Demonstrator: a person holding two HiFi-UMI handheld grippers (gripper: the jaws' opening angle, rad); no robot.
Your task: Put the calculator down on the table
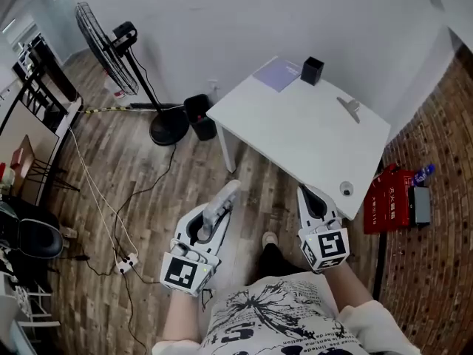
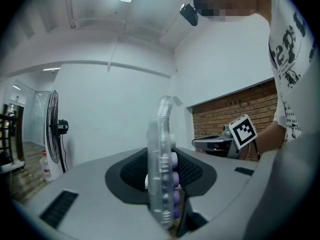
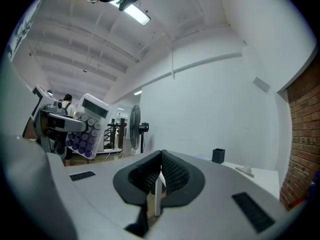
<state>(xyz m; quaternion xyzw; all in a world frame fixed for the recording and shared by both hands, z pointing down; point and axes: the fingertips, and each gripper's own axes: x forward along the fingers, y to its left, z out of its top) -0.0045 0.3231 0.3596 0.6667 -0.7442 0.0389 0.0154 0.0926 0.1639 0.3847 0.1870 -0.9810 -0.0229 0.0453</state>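
Observation:
A clear-cased calculator (image 1: 221,202) with purple keys is clamped edge-on in my left gripper (image 1: 224,196), held in the air over the wood floor, short of the white table (image 1: 295,128). In the left gripper view the calculator (image 2: 163,159) stands upright between the dark pads (image 2: 135,171). From the right gripper view, its display and keys (image 3: 86,126) face me at the left. My right gripper (image 1: 306,192) is level near the table's front edge, and its jaws (image 3: 161,160) are shut with nothing in them.
On the table are a purple sheet (image 1: 278,73), a black cup (image 1: 312,70), a grey object (image 1: 349,108) and a small round item (image 1: 346,189). A standing fan (image 1: 111,43), black bin (image 1: 199,115), floor cables (image 1: 127,261) and red bag (image 1: 390,198) surround it.

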